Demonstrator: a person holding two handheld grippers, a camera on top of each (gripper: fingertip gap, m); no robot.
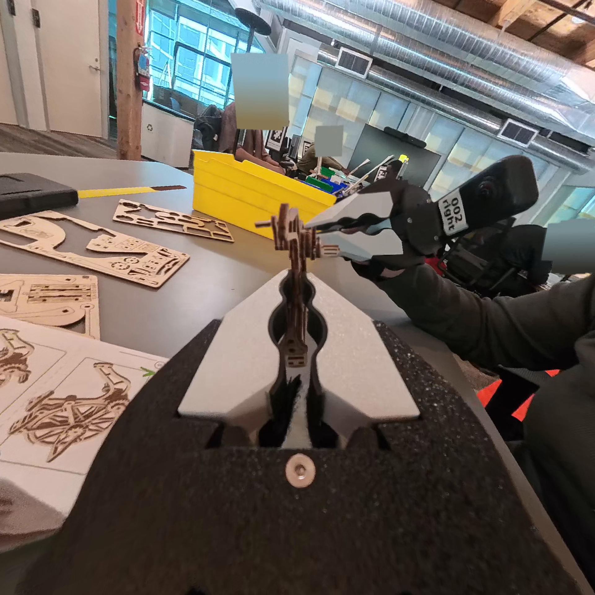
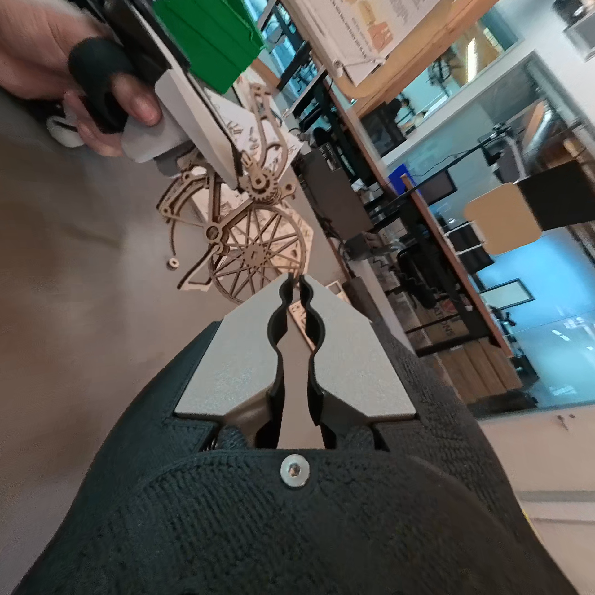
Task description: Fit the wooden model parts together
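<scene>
My left gripper (image 1: 296, 280) is shut on a wooden model (image 1: 293, 238), seen edge-on and standing up out of the fingertips. In the right wrist view the model (image 2: 254, 244) shows as a bicycle-like frame with a spoked wheel and small gears, held by the left gripper (image 2: 236, 180) from above. My right gripper (image 2: 294, 279) is nearly closed with only a narrow slit, and nothing shows between its fingers. In the left wrist view the right gripper (image 1: 310, 227) has its tips right beside the model's top, on the right. A small wooden ring (image 2: 174, 262) lies on the table.
Punched-out wooden sheets (image 1: 96, 248) and a printed instruction sheet (image 1: 64, 402) lie on the grey table (image 1: 199, 289) to the left. A yellow bin (image 1: 251, 196) stands behind the model, a black case (image 1: 32, 196) at far left. A green bin (image 2: 209, 42) shows behind the left gripper.
</scene>
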